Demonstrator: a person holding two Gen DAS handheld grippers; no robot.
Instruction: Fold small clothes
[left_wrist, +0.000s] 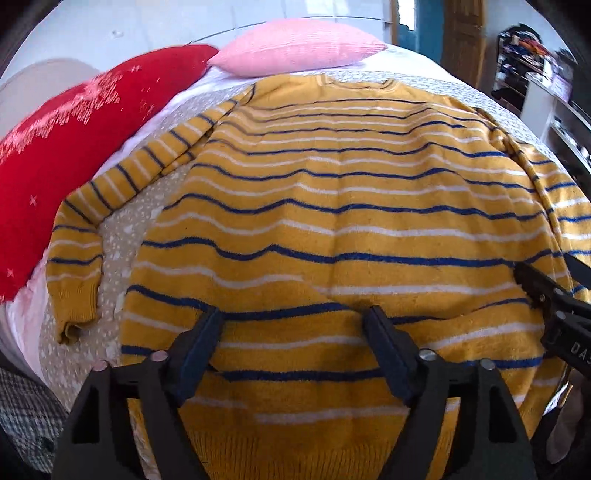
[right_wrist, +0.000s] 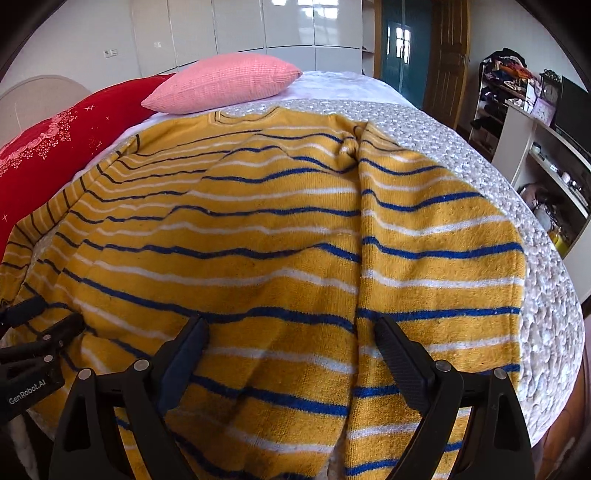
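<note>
Beneath both pairs of fingers lay the mustard-yellow knitted sweater with blue and white stripes (left_wrist: 332, 206), spread on the pale speckled bedspread (right_wrist: 480, 177). The left gripper (left_wrist: 295, 325) and right gripper (right_wrist: 291, 332) gaped wide, holding nothing. Folding looked barely started; next, probably, a pinch at the hem.

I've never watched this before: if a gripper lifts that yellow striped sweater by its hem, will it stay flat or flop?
Probably flop: the yellow striped sweater already ripples and bunches on the bed, so the knit looks soft. One sleeve lies folded over the body and would likely slide off. The fuzzy surface suggests decent grip.
</note>
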